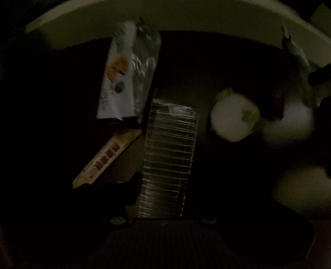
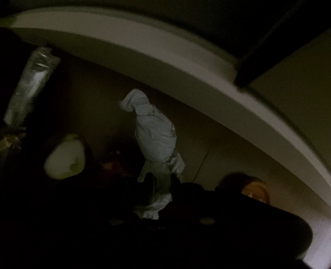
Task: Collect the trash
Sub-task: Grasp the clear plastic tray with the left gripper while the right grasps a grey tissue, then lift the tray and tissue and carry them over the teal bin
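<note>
The scene is very dark. In the left wrist view a clear ribbed plastic cup [image 1: 169, 153] stands lengthwise between the jaws of my left gripper [image 1: 163, 184]. The left finger [image 1: 130, 190] presses on its side, while the other finger is lost in shadow. In the right wrist view my right gripper [image 2: 162, 184] is shut on the lower end of a crumpled white tissue [image 2: 155, 138], which sticks out beyond the fingertips. On the dark surface below lie a printed snack packet [image 1: 128, 72], a narrow tan stick wrapper [image 1: 103, 159] and a white round piece with a green patch [image 1: 233, 115] [image 2: 66, 157].
A pale curved rim [image 1: 186, 16] [image 2: 165, 55] arcs across the top of both views. A second blurred white lump [image 1: 289, 124] lies right of the round piece. A brown round object [image 2: 255, 190] sits at the lower right. The ribbed cup [image 2: 31, 89] shows at the right view's far left.
</note>
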### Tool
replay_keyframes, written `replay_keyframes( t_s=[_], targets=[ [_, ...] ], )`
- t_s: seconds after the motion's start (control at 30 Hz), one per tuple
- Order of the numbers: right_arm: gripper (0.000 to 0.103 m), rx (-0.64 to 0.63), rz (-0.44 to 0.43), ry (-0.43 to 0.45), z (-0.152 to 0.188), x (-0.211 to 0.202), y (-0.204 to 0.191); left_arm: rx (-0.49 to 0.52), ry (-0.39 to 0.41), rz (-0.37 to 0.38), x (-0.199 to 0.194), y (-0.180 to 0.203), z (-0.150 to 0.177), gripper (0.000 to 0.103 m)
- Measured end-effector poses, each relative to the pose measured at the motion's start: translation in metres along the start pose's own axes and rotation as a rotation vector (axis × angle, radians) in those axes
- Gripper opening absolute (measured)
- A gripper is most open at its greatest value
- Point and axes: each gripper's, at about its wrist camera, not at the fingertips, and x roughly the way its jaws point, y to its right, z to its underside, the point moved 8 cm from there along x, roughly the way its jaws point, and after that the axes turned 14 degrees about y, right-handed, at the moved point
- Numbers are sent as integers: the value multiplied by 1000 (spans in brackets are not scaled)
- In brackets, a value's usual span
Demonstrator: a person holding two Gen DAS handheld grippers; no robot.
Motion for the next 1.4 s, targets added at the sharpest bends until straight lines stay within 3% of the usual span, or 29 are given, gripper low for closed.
replay_keyframes(
  t_s=[0.3, 0.67, 0.93, 1.4],
  targets=[
    [15, -108, -146, 169, -45, -138, -54, -148, 165, -37, -129, -29, -40, 45],
    [15, -187, -315, 402, -90, -310, -129, -299, 368, -146, -305, -66, -65, 45],
    [15, -308, -435, 609, -113, -445, -175, -353, 526, -241, -438, -90, -74, 45],
    [14, -451, -592, 913, -146, -630, -262, -441, 820, -390, -637, -141, -94, 45]
  ],
)
